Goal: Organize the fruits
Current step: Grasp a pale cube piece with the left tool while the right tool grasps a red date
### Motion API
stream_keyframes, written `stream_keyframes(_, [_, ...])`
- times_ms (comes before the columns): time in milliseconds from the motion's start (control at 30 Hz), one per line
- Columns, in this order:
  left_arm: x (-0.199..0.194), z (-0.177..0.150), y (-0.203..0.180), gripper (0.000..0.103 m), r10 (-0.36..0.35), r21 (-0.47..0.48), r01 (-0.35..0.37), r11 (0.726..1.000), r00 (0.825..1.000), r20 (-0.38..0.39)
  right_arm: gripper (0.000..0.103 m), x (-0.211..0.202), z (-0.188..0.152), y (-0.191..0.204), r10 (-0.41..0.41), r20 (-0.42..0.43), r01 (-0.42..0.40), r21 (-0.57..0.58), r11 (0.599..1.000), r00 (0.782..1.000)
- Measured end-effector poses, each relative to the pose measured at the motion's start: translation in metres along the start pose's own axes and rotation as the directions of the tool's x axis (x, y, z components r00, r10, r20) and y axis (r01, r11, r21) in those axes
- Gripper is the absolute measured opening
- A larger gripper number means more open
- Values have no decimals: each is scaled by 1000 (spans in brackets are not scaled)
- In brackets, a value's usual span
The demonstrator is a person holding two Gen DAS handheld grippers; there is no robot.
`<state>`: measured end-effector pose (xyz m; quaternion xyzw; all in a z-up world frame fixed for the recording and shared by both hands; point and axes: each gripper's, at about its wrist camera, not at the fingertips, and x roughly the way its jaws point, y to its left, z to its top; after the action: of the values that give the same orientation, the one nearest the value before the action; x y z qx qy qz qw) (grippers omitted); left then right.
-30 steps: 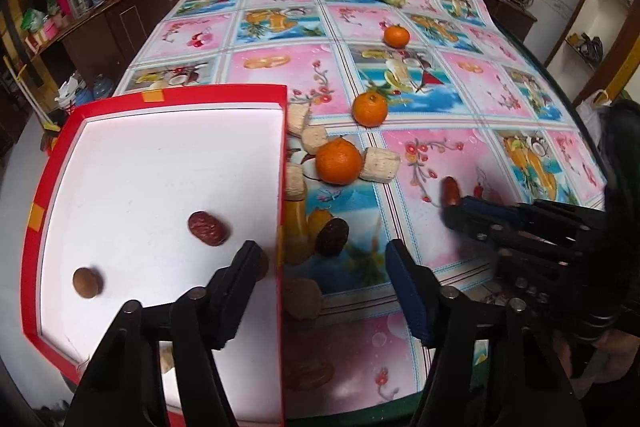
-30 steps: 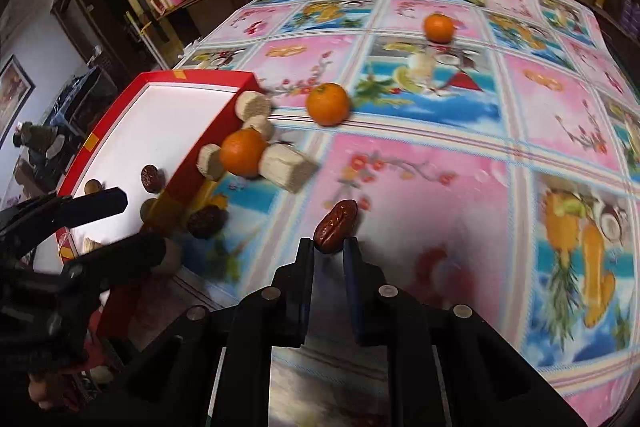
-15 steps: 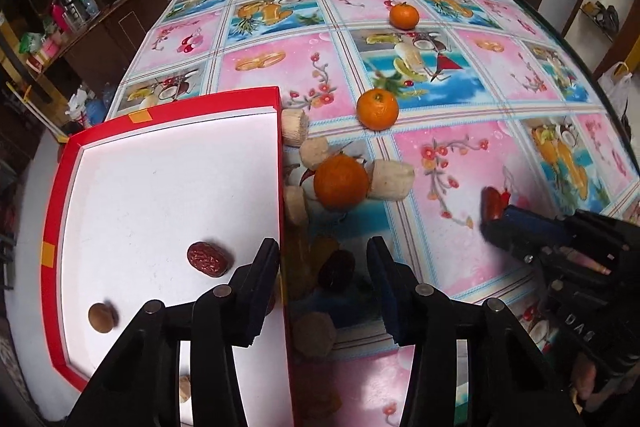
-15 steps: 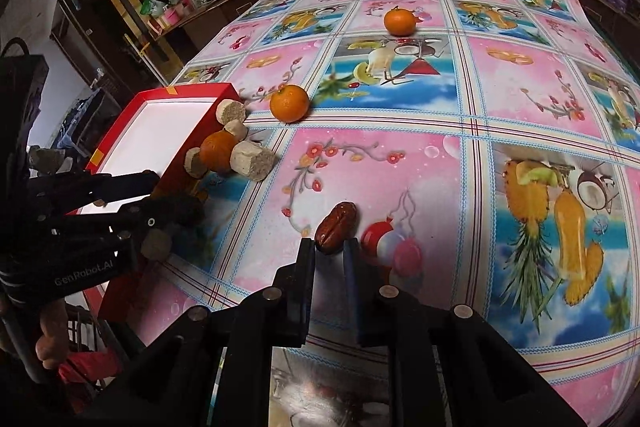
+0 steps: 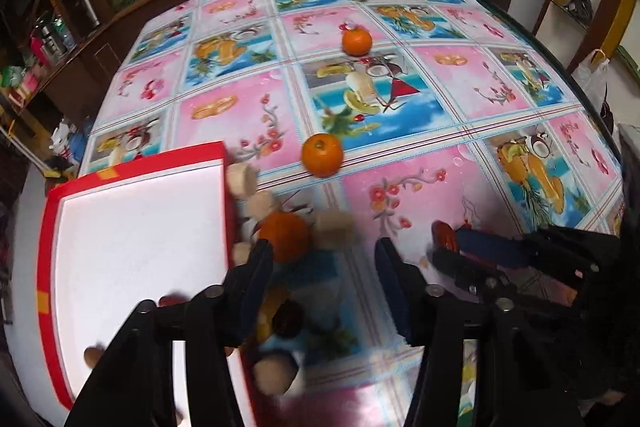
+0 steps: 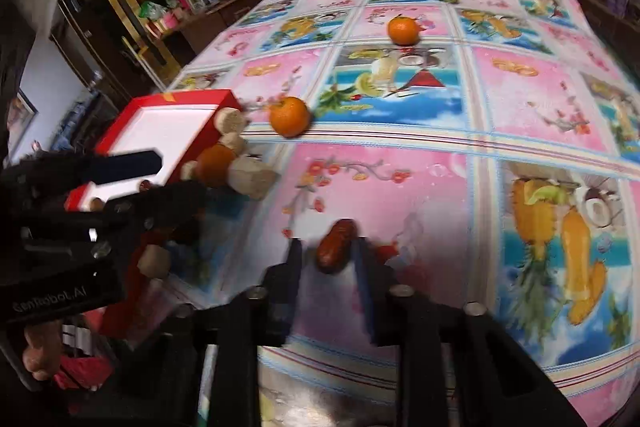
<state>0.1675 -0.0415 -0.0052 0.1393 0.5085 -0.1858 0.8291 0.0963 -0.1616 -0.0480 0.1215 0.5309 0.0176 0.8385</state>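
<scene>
Two grippers: right gripper [image 6: 325,255] pinches red date [image 6: 335,246]; left gripper [image 5: 325,269] part-open, empty (above fruit).

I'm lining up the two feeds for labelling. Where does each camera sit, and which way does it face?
Left wrist: rides the left gripper, looking down over the red tray and an orange; its two fingers show.
Right wrist: rides the right gripper, looking down at a red date between its fingers; a hand shows.
Shared: the table, tray, oranges, and each other's gripper.
</scene>
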Motion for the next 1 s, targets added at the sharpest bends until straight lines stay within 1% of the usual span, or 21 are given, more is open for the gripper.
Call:
stream_keyframes(67, [8,4,-2,41,-13,2,13,1000,1000,-18,19,-2,-1,-5,12,-3,-12,13,1000,1000])
stream_keyframes(133, [11,9,-5,40,-10,18,10,1000,1000,-5,19,-6,-4,-10,-4,0,4,22,1000,1000])
stream_keyframes(267, [17,17,-15,40,12,65,-12,998,1000,-1,19,-10,-7,-19,6,7,-7,36,999,1000])
stream_keyframes(333, [24,20,-21,40,42,102,-41,994,999,-13,19,-11,-8,-21,15,11,-15,39,999,1000])
stream_keyframes(367, [31,20,-23,40,59,115,-54,992,998,-36,19,-11,-8,-22,17,12,-18,40,999,1000])
stream_keyframes(400, [35,19,-24,40,86,126,-81,989,996,-32,19,-11,-8,-22,20,13,-20,40,999,1000])
stream_keyframes(433, [37,20,-26,36,111,135,-106,985,993,-31,19,-11,-8,-22,23,14,-24,42,999,1000])
stream_keyframes(467, [38,20,-28,29,136,144,-130,981,990,-35,19,-11,-8,-23,27,15,-27,44,999,1000])
stream_keyframes(500, [37,18,-28,25,161,143,-155,977,986,-31,19,-12,-9,-24,32,16,-32,45,998,999])
stream_keyframes(600, [35,12,-31,25,156,167,-150,974,988,-23,19,-12,-10,-26,39,17,-40,46,998,999])
stream_keyframes(700, [35,9,-28,26,134,167,-130,977,991,-9,19,-13,-10,-26,42,17,-43,42,998,999])
stream_keyframes(733, [35,9,-29,28,127,167,-124,978,992,-9,19,-13,-10,-27,42,17,-43,43,998,999])
stream_keyframes(767, [36,10,-30,34,122,172,-118,978,992,-12,19,-13,-10,-27,42,18,-43,44,998,999])
stream_keyframes(800, [37,9,-34,37,123,186,-118,975,992,-15,19,-13,-10,-28,43,19,-44,47,998,999])
stream_keyframes(833, [37,8,-35,42,131,199,-125,972,991,-16,19,-13,-10,-28,45,20,-46,49,998,999])
stream_keyframes(867, [38,7,-39,41,152,222,-145,964,988,-14,19,-13,-10,-28,44,20,-45,50,998,999])
stream_keyframes(900, [42,5,-46,37,184,254,-173,952,983,-19,19,-13,-10,-28,44,20,-45,51,998,999])
stream_keyframes(933, [45,4,-49,29,215,269,-201,942,976,-23,19,-14,-11,-29,44,21,-45,51,998,999])
stream_keyframes(967, [47,3,-53,28,254,284,-241,928,967,-11,19,-14,-11,-29,45,21,-46,52,998,999])
stream_keyframes(1000, [47,2,-56,28,265,289,-254,923,964,-1,19,-15,-11,-30,46,22,-47,54,997,999])
